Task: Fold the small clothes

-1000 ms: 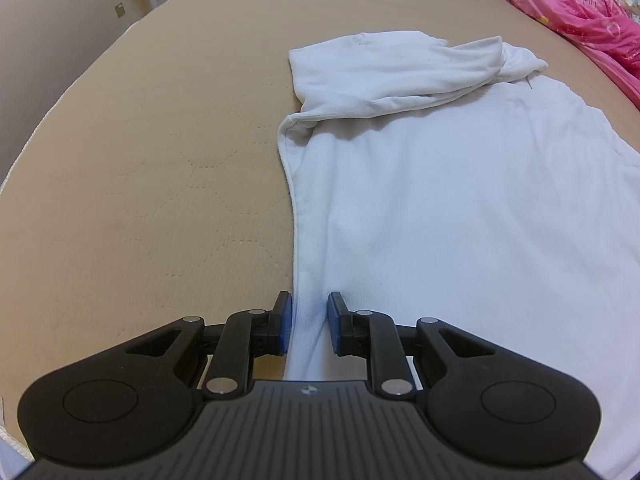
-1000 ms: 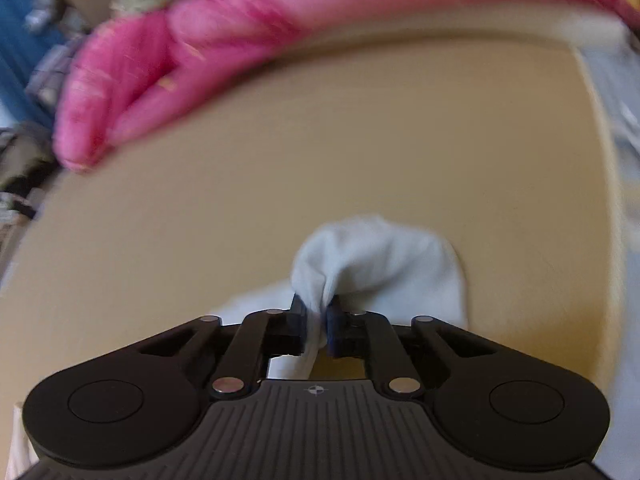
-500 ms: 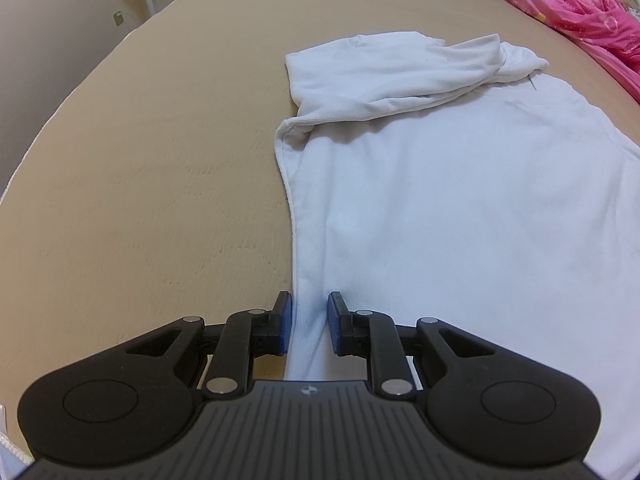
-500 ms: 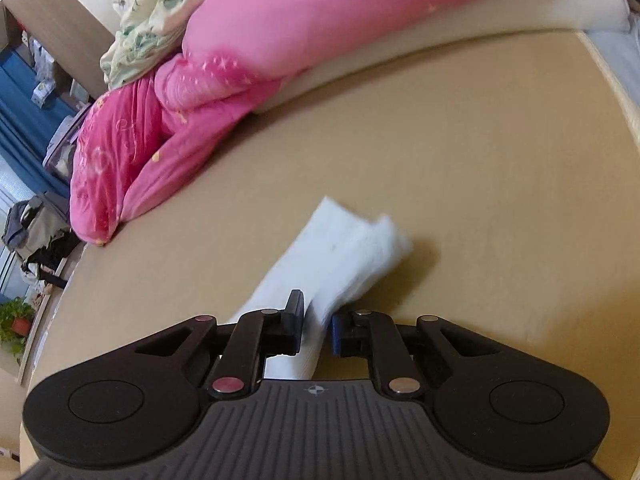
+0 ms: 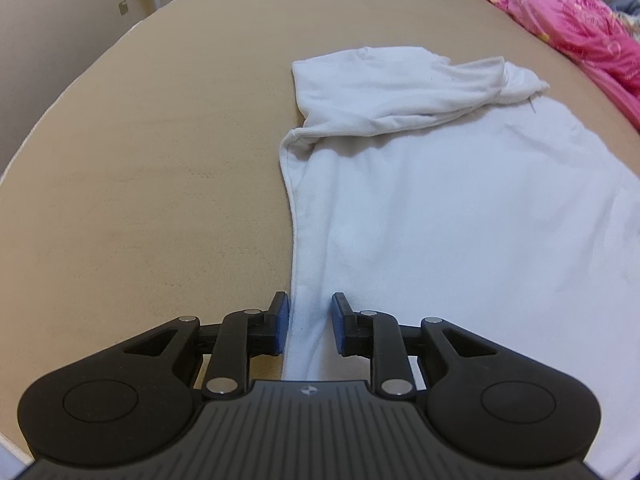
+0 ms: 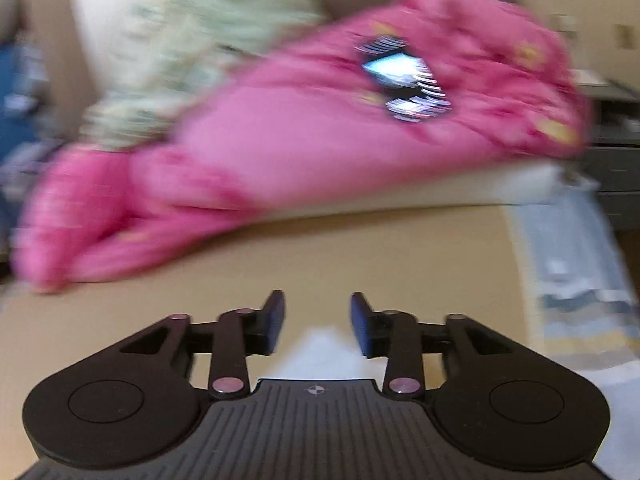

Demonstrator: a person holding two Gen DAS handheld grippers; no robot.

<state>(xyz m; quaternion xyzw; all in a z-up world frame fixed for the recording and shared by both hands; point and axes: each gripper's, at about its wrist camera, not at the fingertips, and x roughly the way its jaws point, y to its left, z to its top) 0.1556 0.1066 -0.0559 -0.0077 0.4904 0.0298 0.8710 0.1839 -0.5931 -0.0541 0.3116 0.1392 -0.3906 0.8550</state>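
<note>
A white garment (image 5: 460, 208) lies spread on the tan mattress (image 5: 160, 160), with one sleeve (image 5: 400, 92) folded across its top. My left gripper (image 5: 308, 312) is open, its blue pads astride the garment's left hem near the bottom edge. In the blurred right wrist view, my right gripper (image 6: 318, 312) is open and empty, raised above the mattress (image 6: 360, 252). A bit of white cloth (image 6: 324, 352) shows just below and behind its fingers.
A pink quilt (image 5: 580, 28) lies at the far right of the mattress; in the right wrist view the quilt (image 6: 320, 132) fills the back, with a pale green floral blanket (image 6: 200, 40) behind it. A rug (image 6: 576, 272) and dark drawers (image 6: 616, 168) lie past the right edge.
My right gripper has let go of the white sleeve, opened wide and swung up and away from it. My left gripper has barely moved and stays open at the hem.
</note>
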